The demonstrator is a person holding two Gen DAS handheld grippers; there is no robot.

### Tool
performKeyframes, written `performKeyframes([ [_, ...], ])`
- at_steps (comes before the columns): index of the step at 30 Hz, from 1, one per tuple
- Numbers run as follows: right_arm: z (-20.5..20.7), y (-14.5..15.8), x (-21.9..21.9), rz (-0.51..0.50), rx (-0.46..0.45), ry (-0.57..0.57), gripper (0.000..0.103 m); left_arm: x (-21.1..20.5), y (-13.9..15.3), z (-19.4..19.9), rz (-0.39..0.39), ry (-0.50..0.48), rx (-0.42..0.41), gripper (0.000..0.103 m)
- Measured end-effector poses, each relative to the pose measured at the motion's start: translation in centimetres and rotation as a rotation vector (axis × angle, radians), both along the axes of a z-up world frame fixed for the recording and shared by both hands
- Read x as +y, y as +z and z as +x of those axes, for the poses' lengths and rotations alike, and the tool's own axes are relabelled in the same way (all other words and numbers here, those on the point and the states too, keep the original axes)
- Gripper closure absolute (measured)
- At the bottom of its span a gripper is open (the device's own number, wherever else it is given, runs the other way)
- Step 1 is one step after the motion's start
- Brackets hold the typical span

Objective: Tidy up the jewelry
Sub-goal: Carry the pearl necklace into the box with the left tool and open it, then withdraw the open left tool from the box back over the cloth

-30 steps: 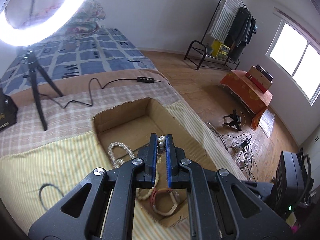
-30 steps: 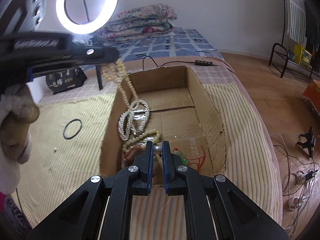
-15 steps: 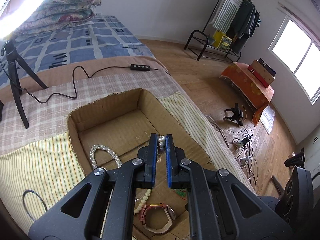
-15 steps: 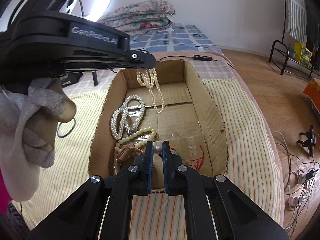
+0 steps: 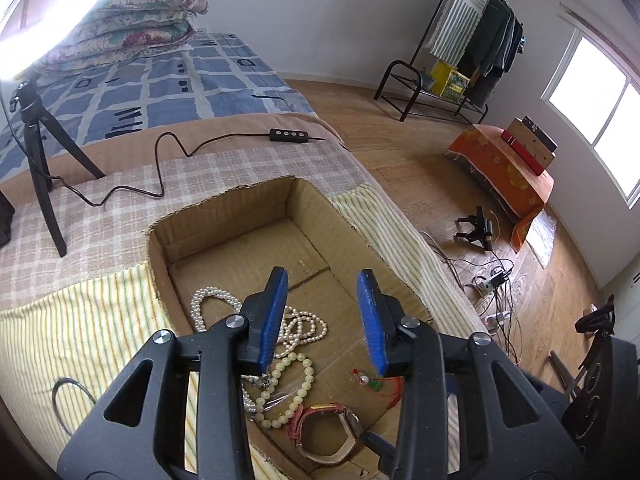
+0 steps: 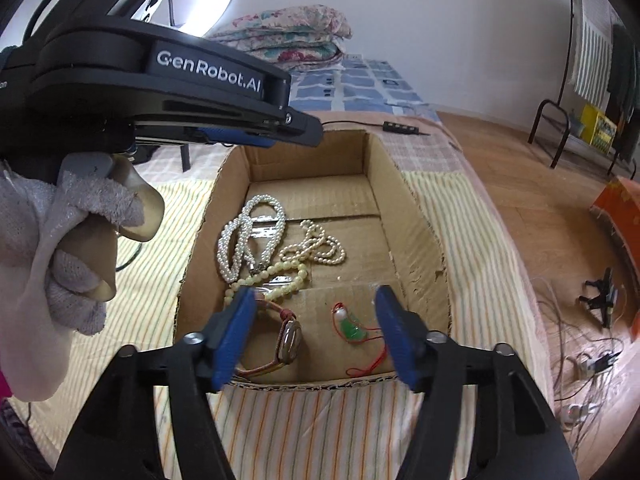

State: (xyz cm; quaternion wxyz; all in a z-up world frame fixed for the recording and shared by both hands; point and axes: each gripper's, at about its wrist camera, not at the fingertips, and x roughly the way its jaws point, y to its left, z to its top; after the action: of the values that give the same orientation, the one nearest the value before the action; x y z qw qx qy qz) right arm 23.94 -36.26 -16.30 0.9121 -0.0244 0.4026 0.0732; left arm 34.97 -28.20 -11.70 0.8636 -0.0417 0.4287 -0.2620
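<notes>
A cardboard box (image 6: 416, 216) sits on the bed and holds jewelry: a white pearl necklace (image 6: 248, 236), a cream pearl strand (image 6: 320, 246), a pale green bead bracelet (image 6: 284, 280), a watch (image 6: 290, 340) and a green pendant on red cord (image 6: 352, 328). In the left wrist view the box (image 5: 224, 212) shows the pearls (image 5: 304, 326), beads (image 5: 296, 392), watch (image 5: 340, 424) and pendant (image 5: 370, 382). My left gripper (image 5: 322, 292) is open and empty above the box. My right gripper (image 6: 314, 304) is open and empty over the box's near end.
A black hair tie (image 5: 64, 400) lies on the striped cloth left of the box. A ring light tripod (image 5: 38, 148) and its cable with a remote (image 5: 290, 136) stand behind the box. Floor with cables lies to the right of the bed.
Both grippers have opened. The cream pearl strand that hung from the left gripper now lies in the box. The bead held by the right gripper is gone from its jaws.
</notes>
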Motion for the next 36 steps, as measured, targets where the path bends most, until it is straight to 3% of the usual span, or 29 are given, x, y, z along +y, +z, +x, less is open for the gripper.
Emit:
performKeyframes([
  [1, 0.0, 0.1, 0.1, -0.012, -0.005, -0.004, 0.028, 0.2, 0.0, 0.0, 0.003, 0.001, 0.000, 0.062],
  [4, -0.2, 0.5, 0.6, -0.038, -0.015, -0.003, 0.027, 0.7, 0.4, -0.4, 0.000, 0.012, -0.008, 0.043],
  [6, -0.3, 0.6, 0.7, -0.048, -0.014, -0.003, 0.027, 0.9, 0.8, -0.7, 0.006, 0.017, -0.016, 0.039],
  [22, -1.7, 2.3, 2.2, -0.079, -0.027, -0.020, 0.027, 4.9, 3.8, -3.7, 0.030, 0.044, -0.058, 0.032],
  [32, -2.6, 3.8, 3.1, -0.036, -0.084, -0.061, 0.027, 10.5, 5.5, -6.6, 0.073, 0.085, -0.094, 0.032],
  [36, -2.5, 4.2, 4.4, -0.065, -0.102, -0.046, 0.027, 13.4, 6.0, -7.8, 0.092, 0.116, -0.100, 0.032],
])
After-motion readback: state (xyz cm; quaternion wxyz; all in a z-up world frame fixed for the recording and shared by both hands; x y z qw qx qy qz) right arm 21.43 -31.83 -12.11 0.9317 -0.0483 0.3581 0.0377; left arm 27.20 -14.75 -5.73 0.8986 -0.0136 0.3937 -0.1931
